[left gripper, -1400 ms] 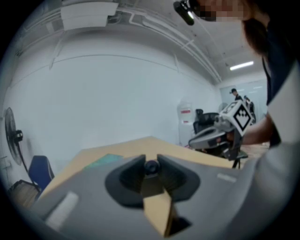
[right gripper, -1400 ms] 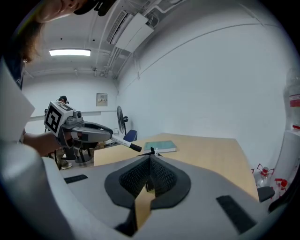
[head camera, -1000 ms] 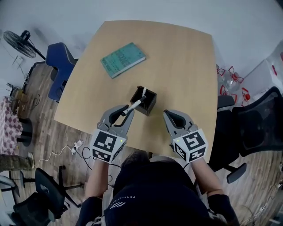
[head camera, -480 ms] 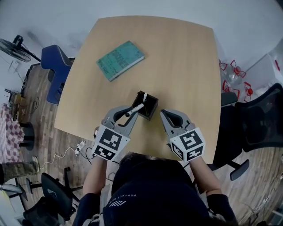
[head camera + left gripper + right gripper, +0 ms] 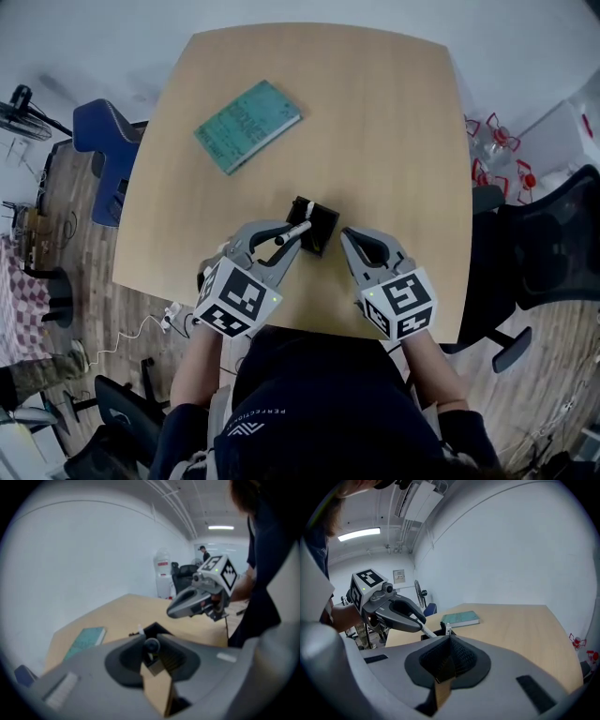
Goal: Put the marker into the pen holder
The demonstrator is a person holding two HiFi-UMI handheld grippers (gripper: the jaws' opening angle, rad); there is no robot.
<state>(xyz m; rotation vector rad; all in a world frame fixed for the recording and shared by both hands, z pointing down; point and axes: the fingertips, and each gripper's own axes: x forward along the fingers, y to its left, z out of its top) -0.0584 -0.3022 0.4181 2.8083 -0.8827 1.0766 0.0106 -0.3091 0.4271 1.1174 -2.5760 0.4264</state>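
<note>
Head view looks down on a pale wooden surface standing on a plank floor, with a blue chair off its left edge and a black office chair to the right. A teal book lies well apart from the black pen holder. The left gripper has its jaws clamped on the marker, which is tilted with its white tip at the holder's rim. The right gripper, just beside the holder, has its jaws pressed together on nothing
</note>
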